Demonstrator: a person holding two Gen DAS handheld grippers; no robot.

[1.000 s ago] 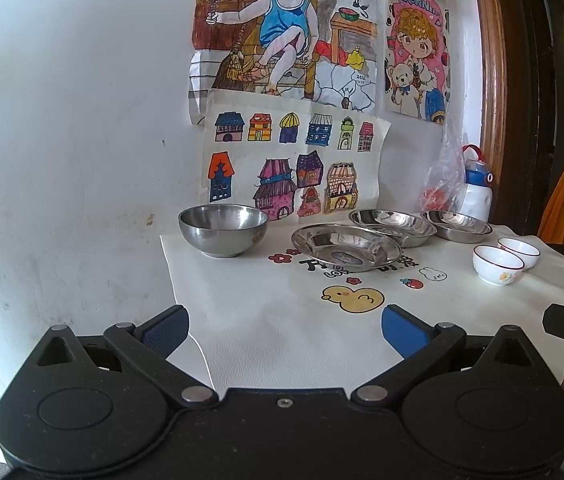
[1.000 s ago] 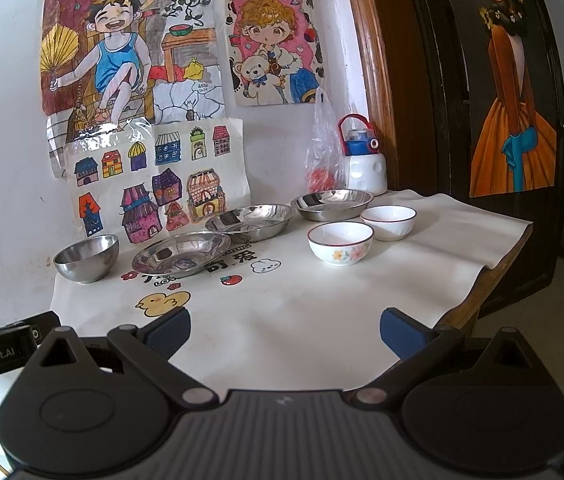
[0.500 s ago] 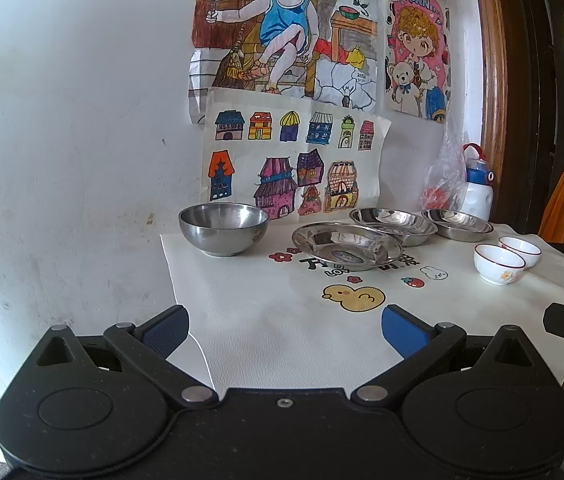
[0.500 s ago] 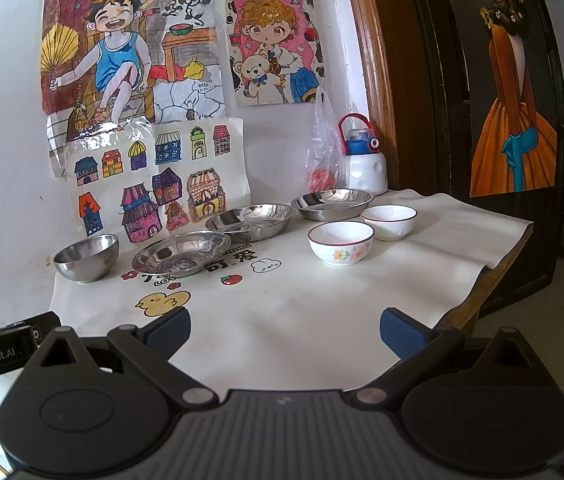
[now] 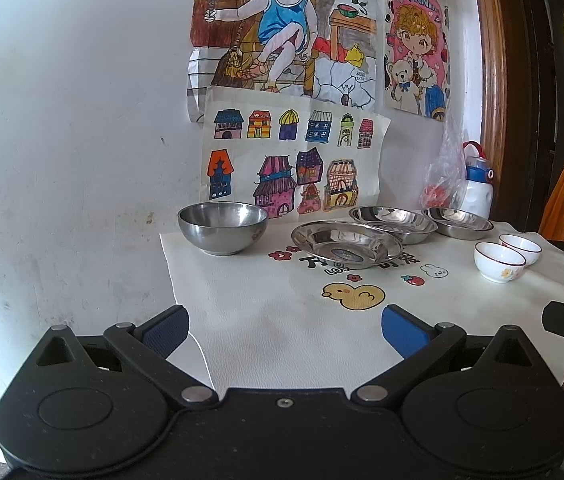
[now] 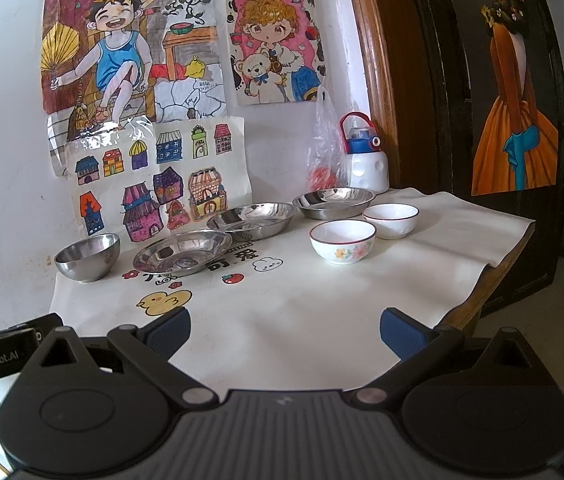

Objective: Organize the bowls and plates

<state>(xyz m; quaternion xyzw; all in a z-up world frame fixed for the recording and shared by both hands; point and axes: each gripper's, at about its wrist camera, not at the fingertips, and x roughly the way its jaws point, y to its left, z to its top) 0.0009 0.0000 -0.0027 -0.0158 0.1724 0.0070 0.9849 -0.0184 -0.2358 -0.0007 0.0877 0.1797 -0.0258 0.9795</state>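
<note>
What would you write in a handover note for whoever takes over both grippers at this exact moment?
Left gripper: open, empty, at the table's near edge.
Right gripper: open, empty, likewise.
On the tablecloth: steel bowl far left; three steel plates in a row, apparently overlapping; two white ceramic bowls side by side on the right.
Done: nothing stacked yet.
Left: group plates, then bowls.

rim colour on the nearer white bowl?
Red rim on the white bowl, floral print on its side; right wrist view.
</note>
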